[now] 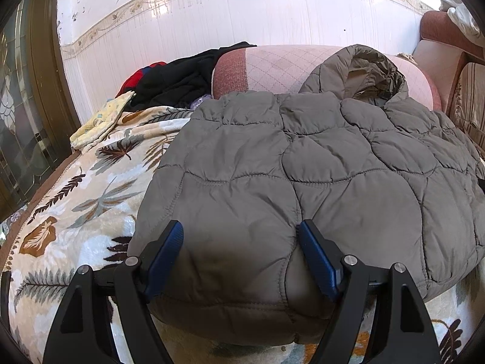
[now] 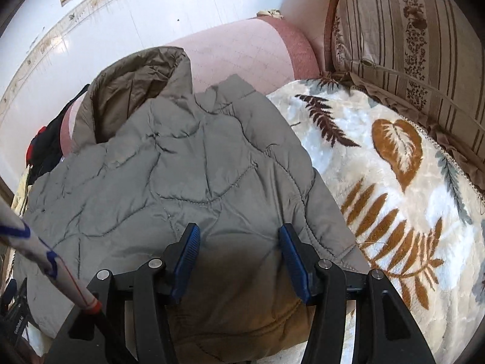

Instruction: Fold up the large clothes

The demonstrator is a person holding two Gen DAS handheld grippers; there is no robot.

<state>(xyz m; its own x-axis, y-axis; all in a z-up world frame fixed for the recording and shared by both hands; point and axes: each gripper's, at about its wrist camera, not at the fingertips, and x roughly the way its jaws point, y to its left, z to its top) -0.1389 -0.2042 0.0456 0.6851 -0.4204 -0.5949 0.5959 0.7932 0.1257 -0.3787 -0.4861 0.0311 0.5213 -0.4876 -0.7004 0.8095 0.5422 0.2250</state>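
Observation:
A grey quilted hooded jacket [image 1: 303, 163] lies on a leaf-patterned blanket [image 1: 75, 200], its hood [image 1: 363, 72] resting against a pink bolster. My left gripper [image 1: 241, 236] is open, its blue fingers [image 1: 169, 248] straddling the jacket's near hem on the left side. In the right wrist view the same jacket [image 2: 169, 182] fills the middle. My right gripper [image 2: 239, 242] is open with its fingers either side of the jacket's near right edge. Neither gripper is closed on the fabric.
A pink bolster [image 1: 272, 66] runs along the white tiled wall. Black and red clothes [image 1: 175, 82] and a yellow cloth [image 1: 100, 121] lie at the back left. A striped cushion [image 2: 409, 39] stands on the right. A white sleeve [image 2: 45, 257] crosses the lower left.

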